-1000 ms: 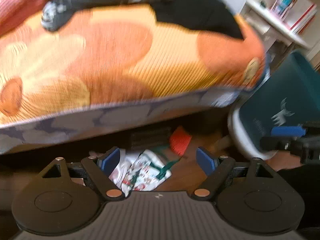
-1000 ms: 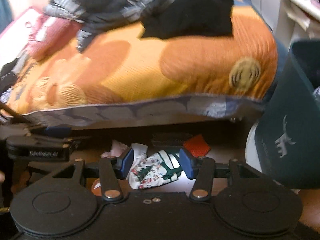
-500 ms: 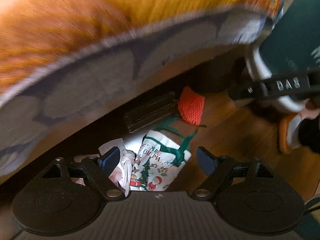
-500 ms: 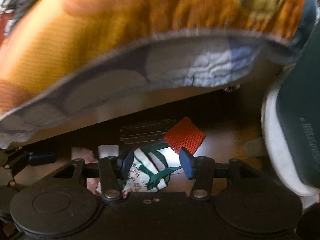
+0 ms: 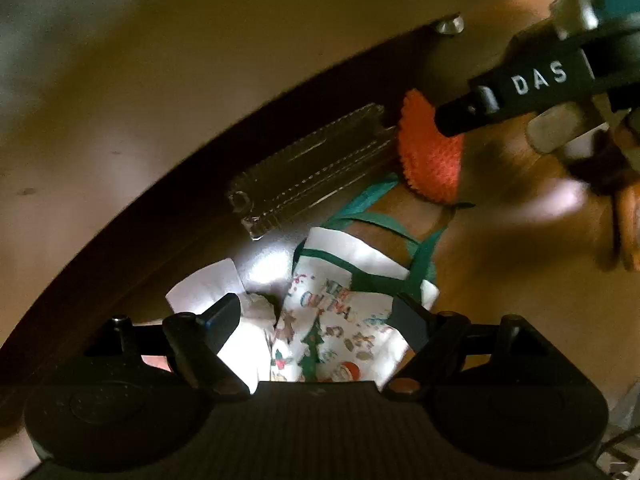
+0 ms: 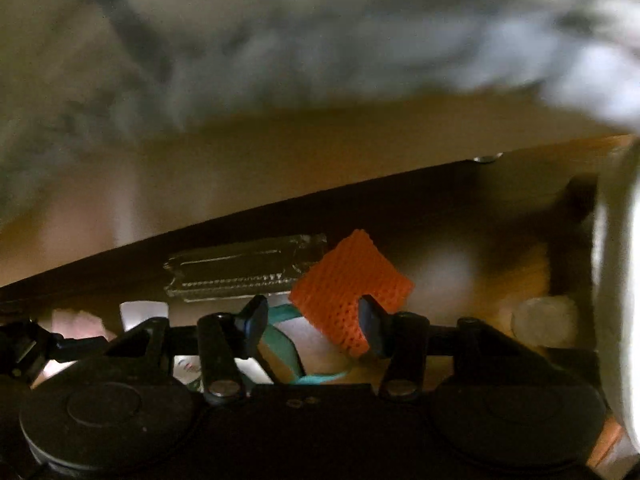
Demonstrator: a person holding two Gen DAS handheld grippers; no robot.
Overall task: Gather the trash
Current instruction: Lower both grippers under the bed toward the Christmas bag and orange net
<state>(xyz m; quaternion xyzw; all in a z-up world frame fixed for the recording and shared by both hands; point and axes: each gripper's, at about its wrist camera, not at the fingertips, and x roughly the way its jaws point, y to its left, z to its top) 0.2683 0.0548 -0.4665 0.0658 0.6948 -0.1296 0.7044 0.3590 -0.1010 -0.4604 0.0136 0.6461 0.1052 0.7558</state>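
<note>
Trash lies on the wooden floor under the bed edge. A white Christmas-print bag with green handles sits between the open jaws of my left gripper, with white crumpled paper to its left. An orange foam net lies beyond it, also in the right wrist view, where it sits between the open jaws of my right gripper. A clear ribbed plastic tray lies under the bed, also in the right wrist view. The right gripper's body crosses the left wrist view's top right.
The bed frame's wooden rail and grey quilt underside hang low overhead. A white bin base stands at the right. A small pale round object lies on the floor near it.
Both grippers have dropped low and moved in under the bed edge. The Christmas bag now lies between the left jaws and the orange net between the right jaws.
</note>
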